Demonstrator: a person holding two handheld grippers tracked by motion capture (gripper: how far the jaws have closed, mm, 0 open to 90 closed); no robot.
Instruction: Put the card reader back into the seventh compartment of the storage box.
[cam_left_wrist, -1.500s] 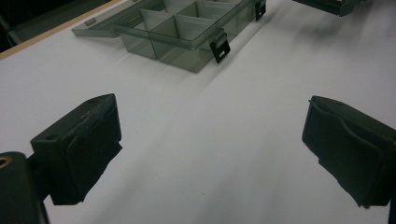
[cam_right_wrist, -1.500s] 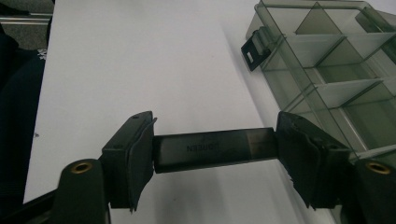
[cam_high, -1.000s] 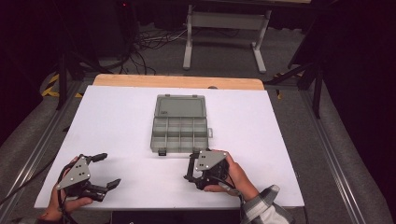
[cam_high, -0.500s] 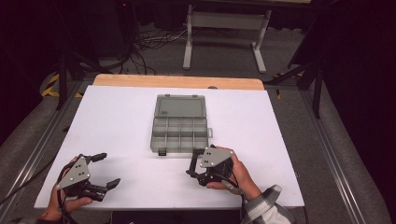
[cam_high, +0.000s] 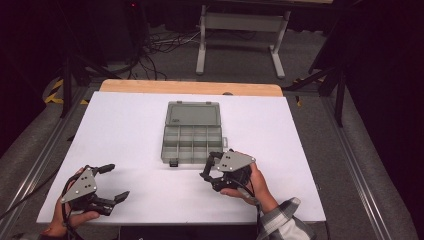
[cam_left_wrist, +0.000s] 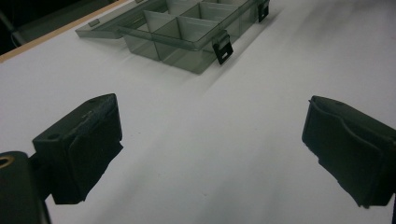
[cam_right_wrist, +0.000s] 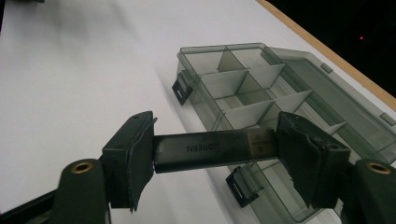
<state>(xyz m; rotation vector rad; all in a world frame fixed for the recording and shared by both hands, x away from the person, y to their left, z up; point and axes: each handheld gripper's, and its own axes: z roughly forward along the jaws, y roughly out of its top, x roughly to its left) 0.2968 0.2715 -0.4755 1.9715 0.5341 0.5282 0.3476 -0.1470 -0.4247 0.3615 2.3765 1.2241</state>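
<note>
White table (cam_high: 125, 130) lying under dim light, an open compartment box (cam_high: 192, 132) sitting at its middle. Right gripper (cam_right_wrist: 215, 154) is clamping a dark UGREEN-marked stick (cam_right_wrist: 210, 148) endwise, just beside the box's near edge; best lowering it level into one cell. Left gripper (cam_left_wrist: 210, 140) is gaping wide, empty, well left of the box

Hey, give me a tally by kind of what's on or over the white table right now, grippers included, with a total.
Handheld grippers: 2, the left gripper open, the right gripper shut on the dark stick.
Compartment boxes: 1, the grey organizer box with its lid open.
Small dark sticks: 1, the dark stick, printed UGREEN, held end to end between the right jaws.
Total: 4
</note>
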